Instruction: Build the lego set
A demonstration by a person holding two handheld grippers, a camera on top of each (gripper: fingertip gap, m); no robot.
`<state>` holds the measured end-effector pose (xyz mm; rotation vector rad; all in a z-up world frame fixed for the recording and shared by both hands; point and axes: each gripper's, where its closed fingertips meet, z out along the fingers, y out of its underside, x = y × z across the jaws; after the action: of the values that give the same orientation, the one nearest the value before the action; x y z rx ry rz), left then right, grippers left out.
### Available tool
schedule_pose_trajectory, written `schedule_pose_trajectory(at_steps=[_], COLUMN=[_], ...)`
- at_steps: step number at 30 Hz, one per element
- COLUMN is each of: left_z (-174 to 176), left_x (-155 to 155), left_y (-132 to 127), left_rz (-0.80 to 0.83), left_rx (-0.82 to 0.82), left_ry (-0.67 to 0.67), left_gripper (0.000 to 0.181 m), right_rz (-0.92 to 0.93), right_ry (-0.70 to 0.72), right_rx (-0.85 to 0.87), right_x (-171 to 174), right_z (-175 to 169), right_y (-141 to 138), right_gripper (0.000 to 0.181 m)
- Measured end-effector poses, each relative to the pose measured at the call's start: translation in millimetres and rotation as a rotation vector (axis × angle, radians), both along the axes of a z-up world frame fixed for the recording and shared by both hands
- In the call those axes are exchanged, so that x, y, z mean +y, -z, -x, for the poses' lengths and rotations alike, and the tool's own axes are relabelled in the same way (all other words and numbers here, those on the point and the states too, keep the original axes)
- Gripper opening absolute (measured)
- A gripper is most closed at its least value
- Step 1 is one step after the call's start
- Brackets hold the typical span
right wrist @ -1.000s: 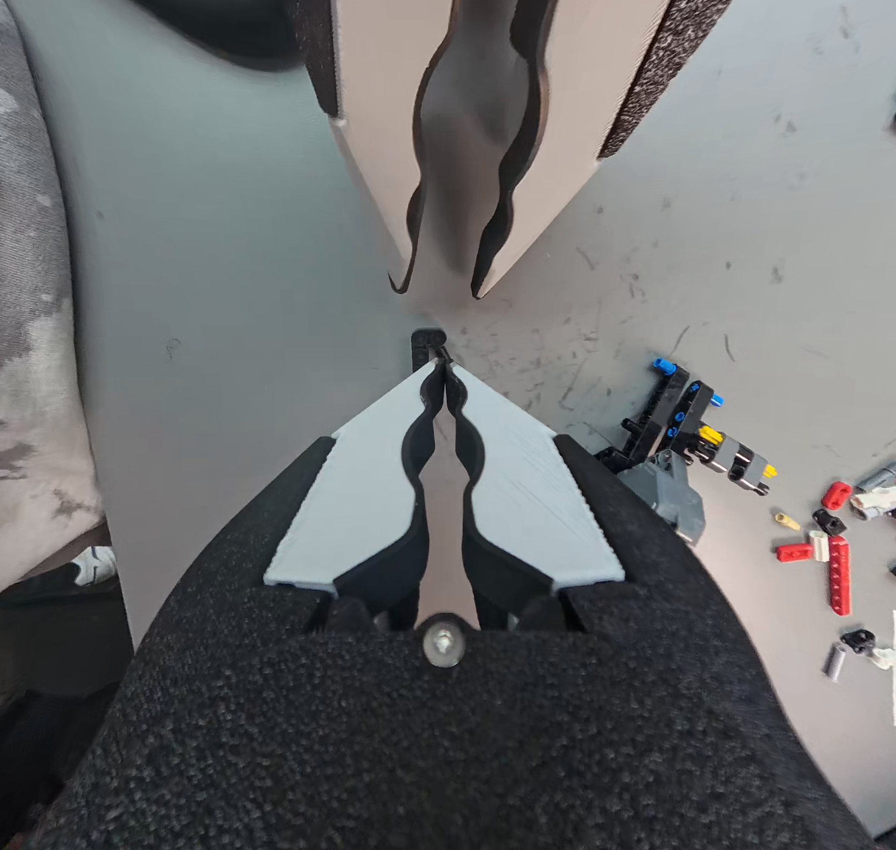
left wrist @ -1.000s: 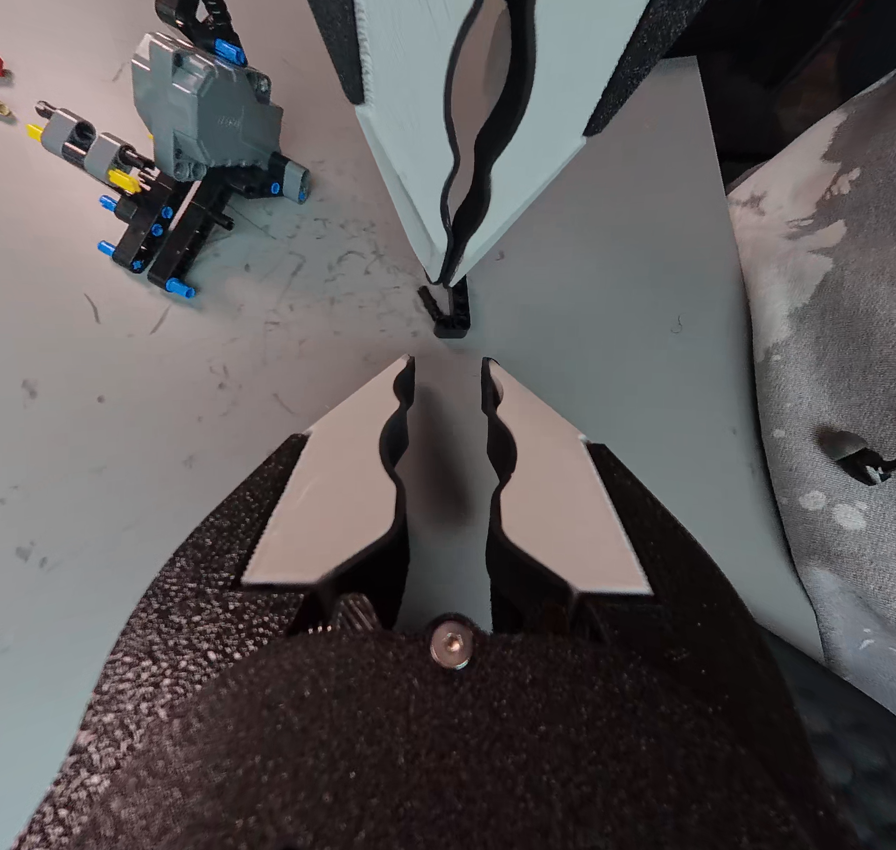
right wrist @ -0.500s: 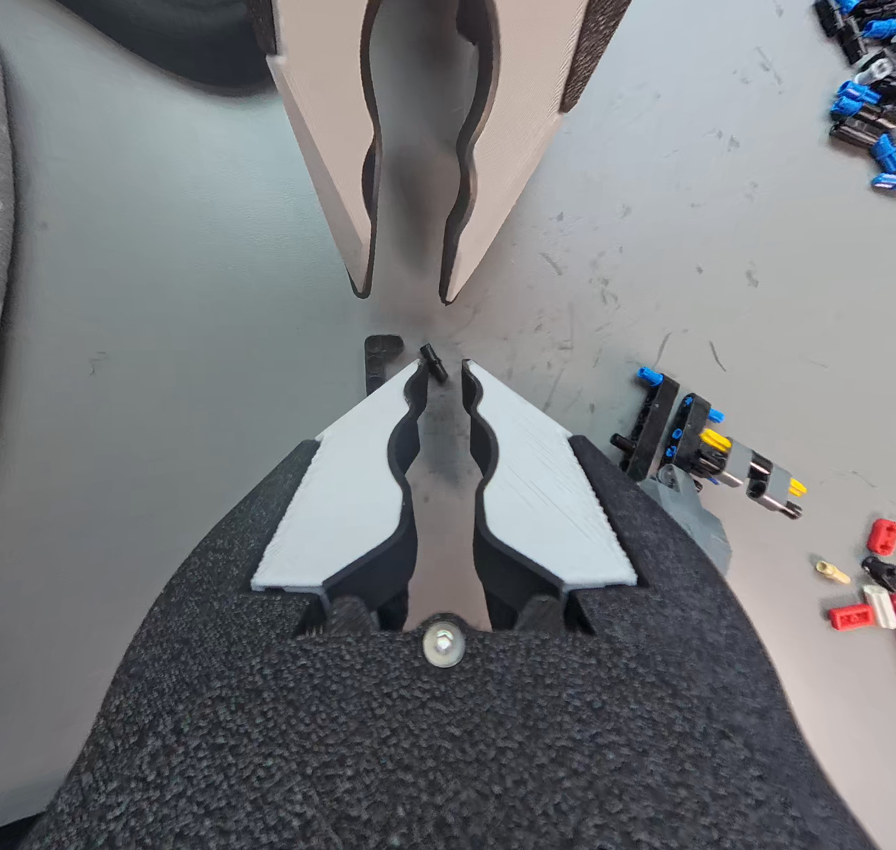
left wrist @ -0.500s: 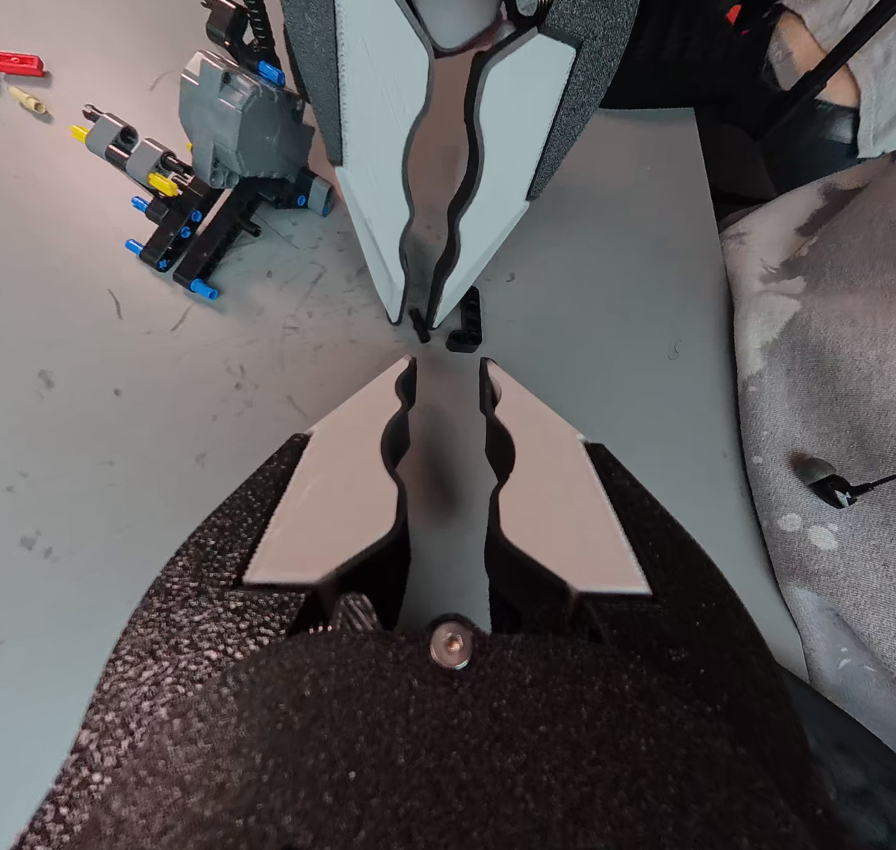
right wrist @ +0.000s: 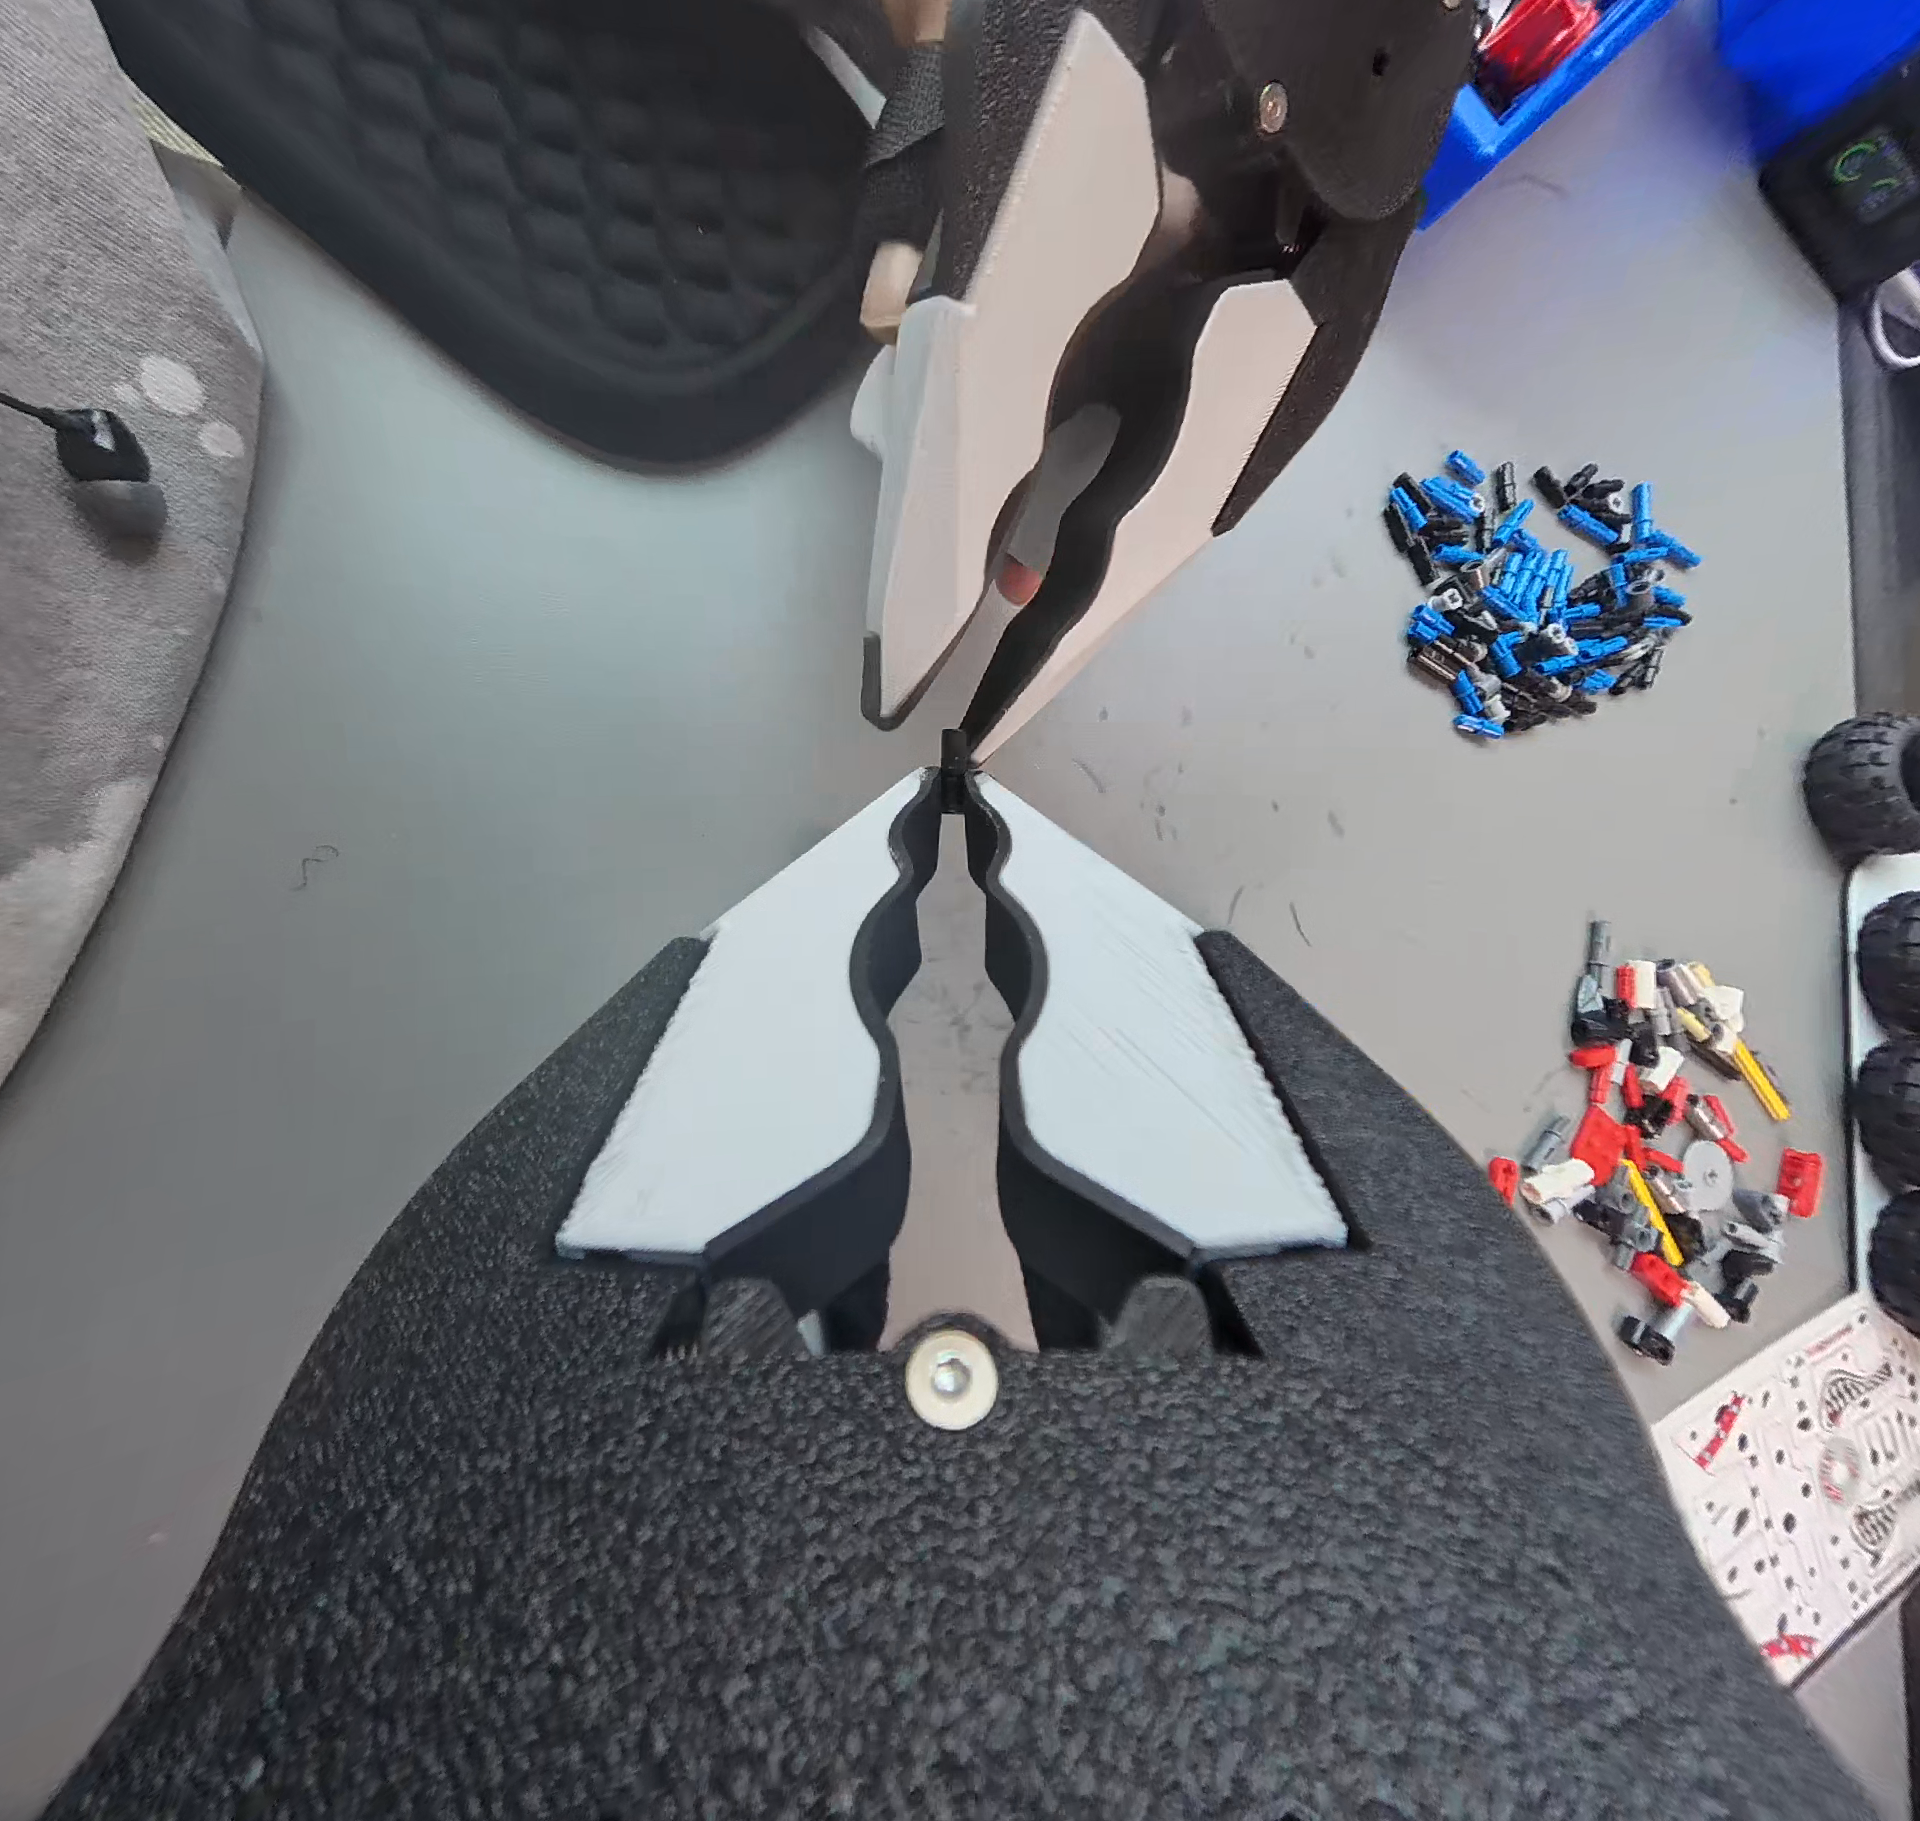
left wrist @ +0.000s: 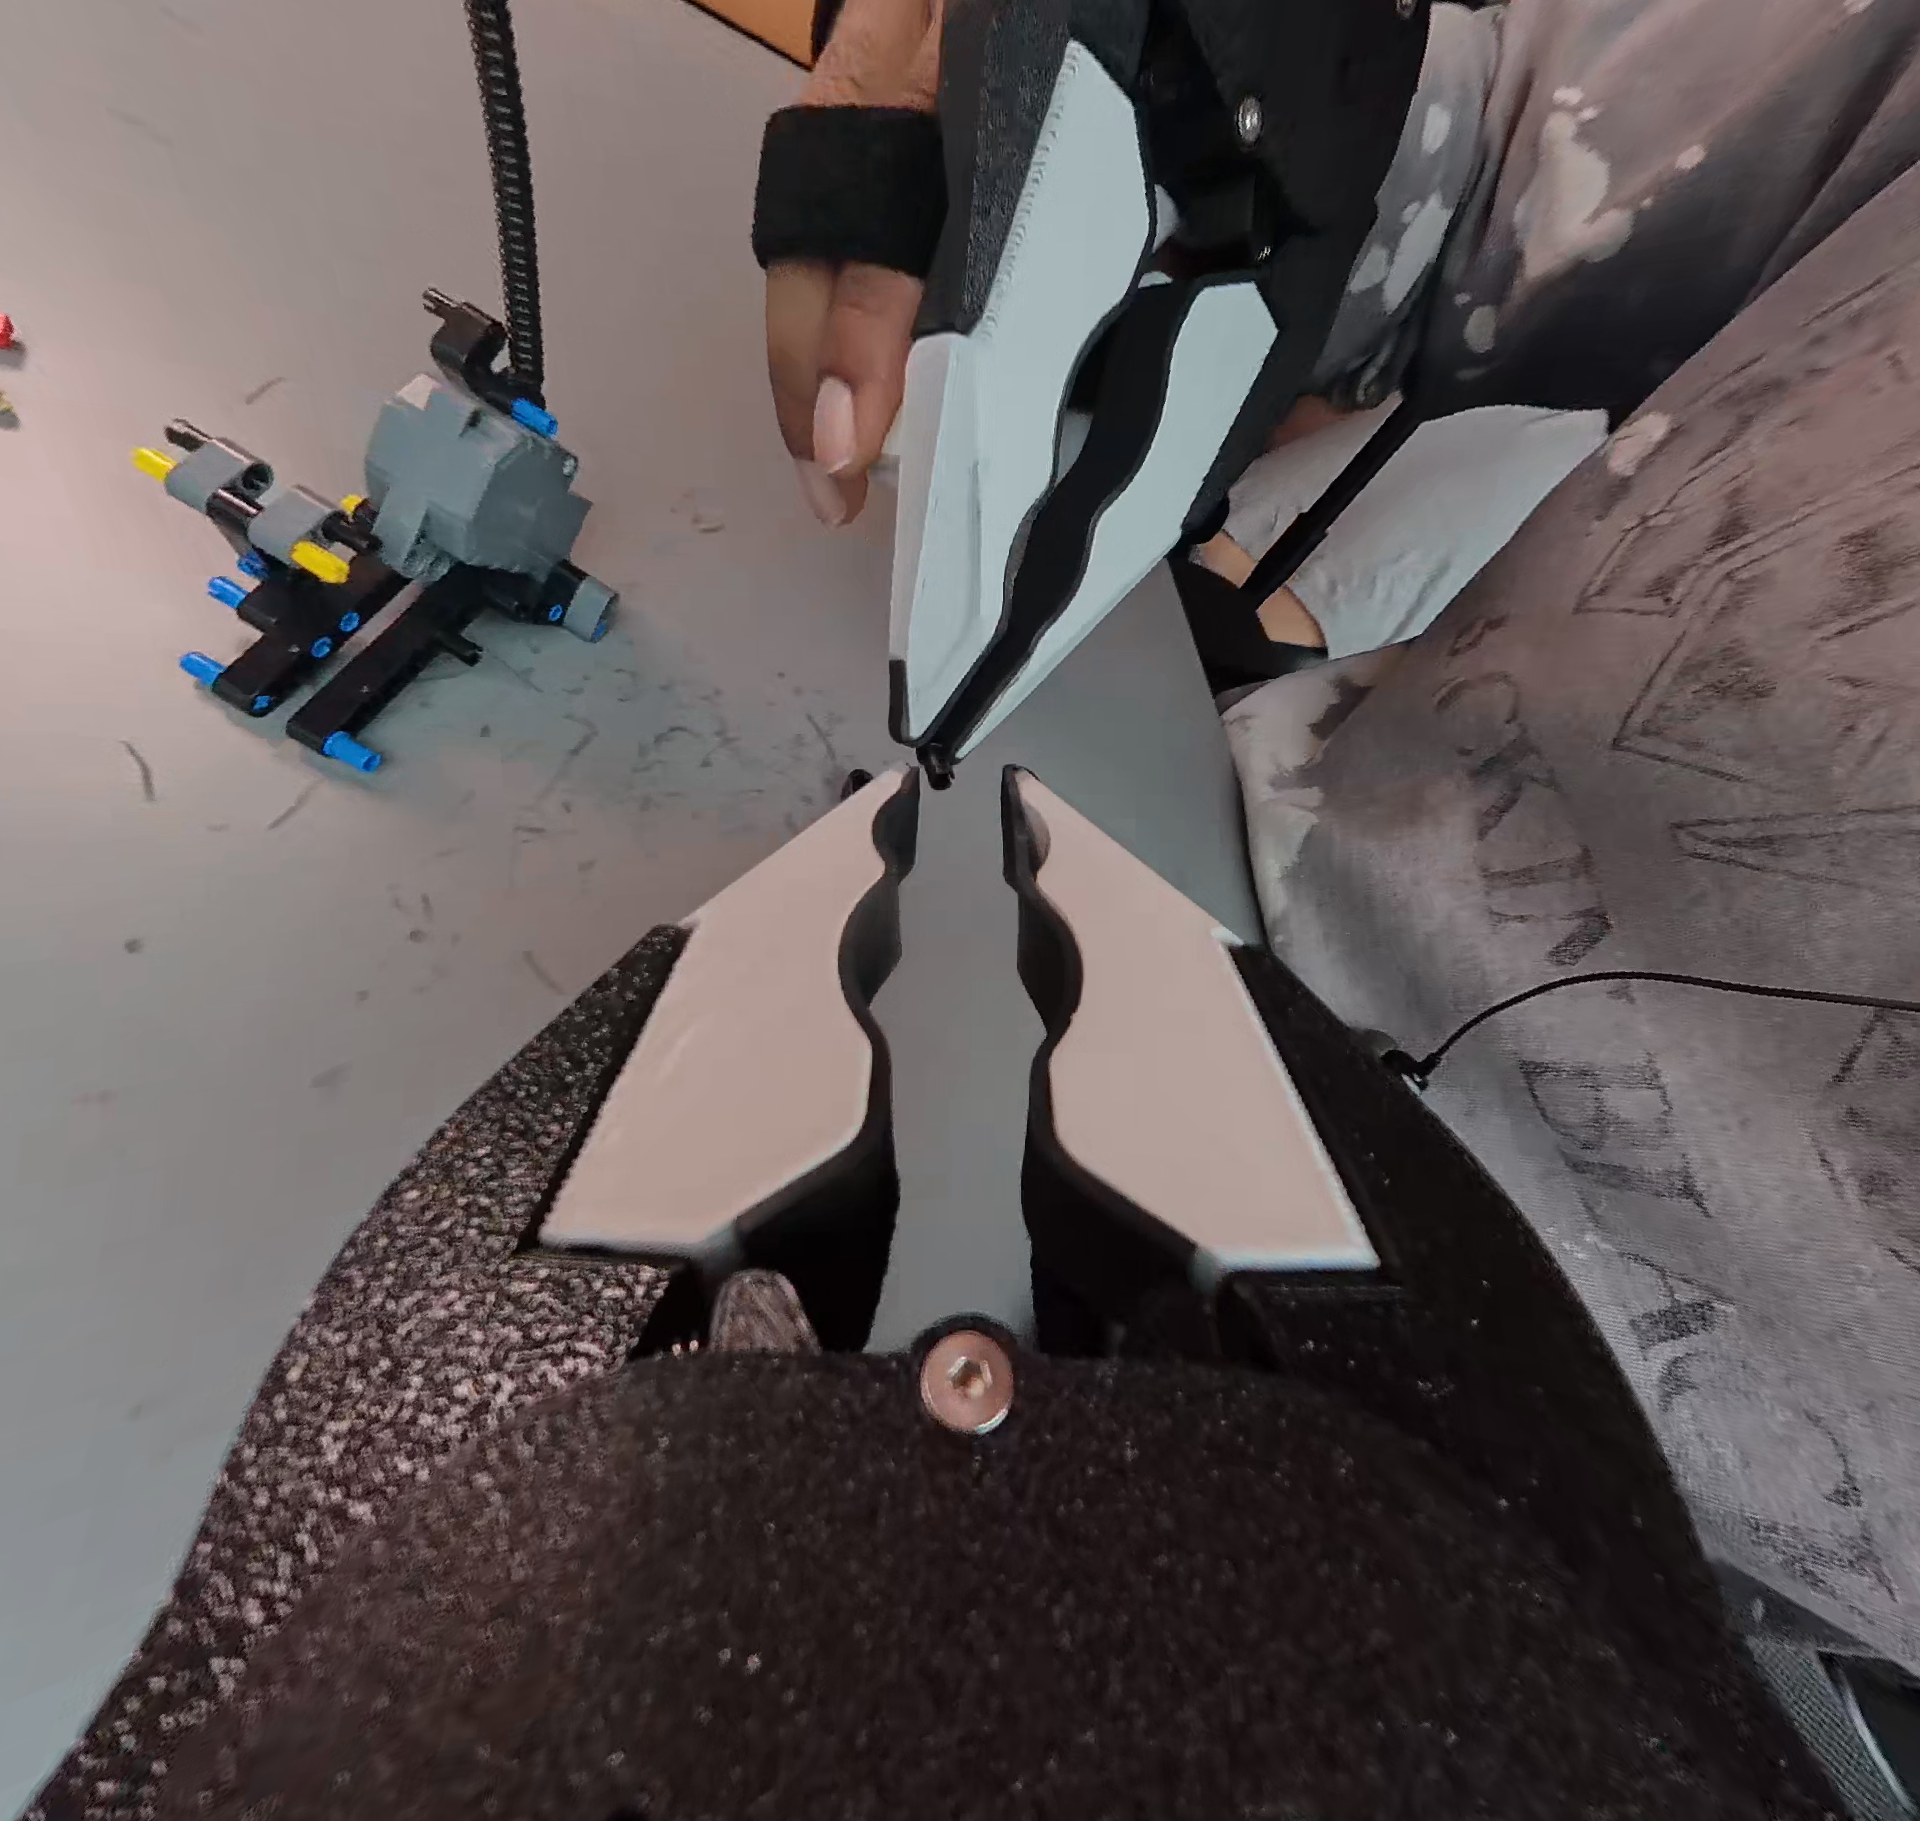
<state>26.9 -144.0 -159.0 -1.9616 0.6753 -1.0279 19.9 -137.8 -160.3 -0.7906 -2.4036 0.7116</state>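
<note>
right wrist view: our right gripper pinches a small black pin at its tips, above the grey table. our left gripper, jaws spread, faces it tip to tip. half-built model sits well apart.

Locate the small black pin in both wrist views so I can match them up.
Left wrist view: the black pin sits just above centre, pinched at the tips of the right gripper reaching down from the top, just ahead of the open left gripper.
Right wrist view: the pin sits just above centre, between that view's own fingers.
Shared landmark: the scuffed grey table under both grippers.
</note>
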Motion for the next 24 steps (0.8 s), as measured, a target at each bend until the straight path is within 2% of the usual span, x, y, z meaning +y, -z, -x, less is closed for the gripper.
schedule_pose_trajectory(at_steps=[1, 9, 15, 24], left_z=[-0.4, 2.0, -1.6, -7.0], left_x=[-0.6, -2.6, -21.8, -34.7], left_y=[-3.9, -17.0, -63.4, -78.5], left_rz=[0.004, 0.035, -0.002, 0.007], left_rx=[-0.028, -0.133, -0.448, -0.560], left_ry=[0.004, 0.006, 0.148, 0.241], left_gripper=[0.015, 0.004, 0.003, 0.003], right_rz=[-0.006, 0.012, 0.217, 0.141], right_ry=[-0.005, -0.013, -0.065, -0.133], right_rx=[0.008, 0.085, 0.318, 0.377], right_x=[-1.7, -9.9, -30.4, -45.9], right_z=[-0.4, 1.7, -1.1, -5.1], right_y=[-1.6, -18.1, -67.7, -82.3], right_gripper=[0.004, 0.004, 0.004, 0.004])
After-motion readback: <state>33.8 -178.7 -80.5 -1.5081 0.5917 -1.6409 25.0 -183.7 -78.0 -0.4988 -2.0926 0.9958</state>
